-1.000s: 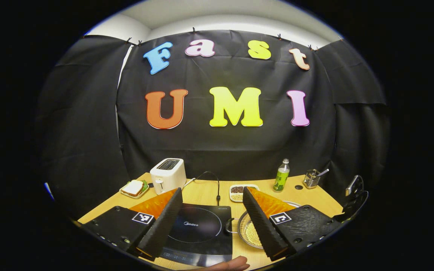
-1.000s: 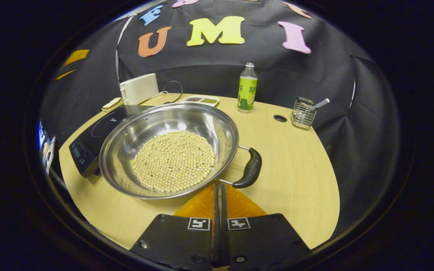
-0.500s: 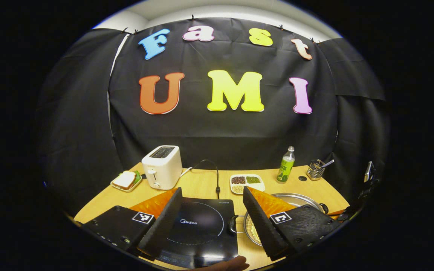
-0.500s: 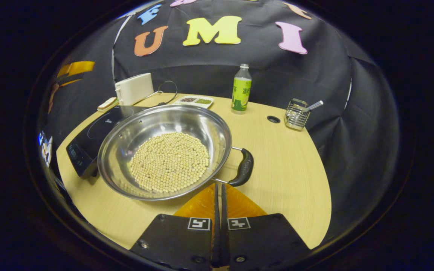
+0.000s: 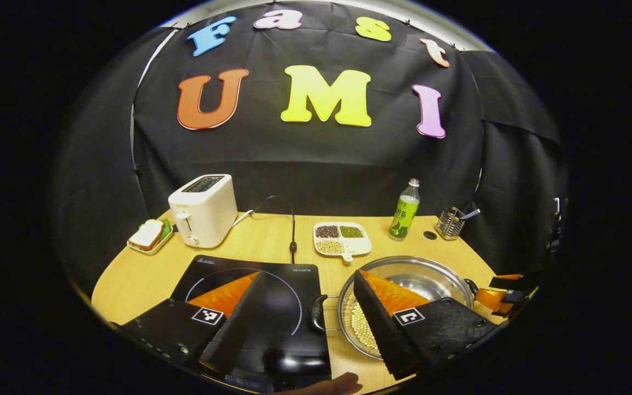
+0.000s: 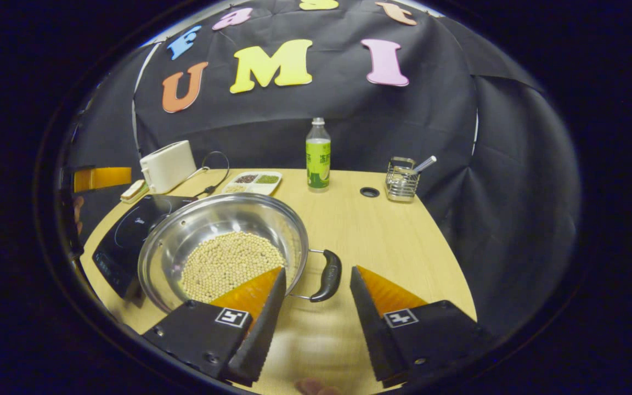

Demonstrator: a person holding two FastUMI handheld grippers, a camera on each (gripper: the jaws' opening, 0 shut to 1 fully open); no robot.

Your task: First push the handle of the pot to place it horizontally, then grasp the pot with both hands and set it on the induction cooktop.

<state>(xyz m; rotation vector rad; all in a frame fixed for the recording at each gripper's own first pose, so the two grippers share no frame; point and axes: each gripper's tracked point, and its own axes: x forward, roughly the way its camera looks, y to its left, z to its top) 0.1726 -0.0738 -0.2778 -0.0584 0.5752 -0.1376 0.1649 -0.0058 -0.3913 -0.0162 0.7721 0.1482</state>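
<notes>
Right gripper view: right gripper [image 6: 313, 285] was spread wide, straddling the pot [image 6: 223, 249] handle [image 6: 328, 275], not touching. Pot sat on the table [image 6: 382, 241] beside the cooktop [image 6: 124, 241]. Left gripper [image 5: 309, 307] was also spread, gripping nothing.

One pot [image 6: 223, 241] with two handles [image 6: 327, 276], one cooktop [image 5: 250, 285], one toaster [image 5: 202, 210], one bottle [image 6: 317, 155], one three-part dish [image 5: 342, 240], one sandwich plate [image 5: 148, 237], one wire holder [image 6: 402, 179], one table [image 6: 382, 241], two grippers: left [image 5: 308, 315], right [image 6: 316, 312]
</notes>
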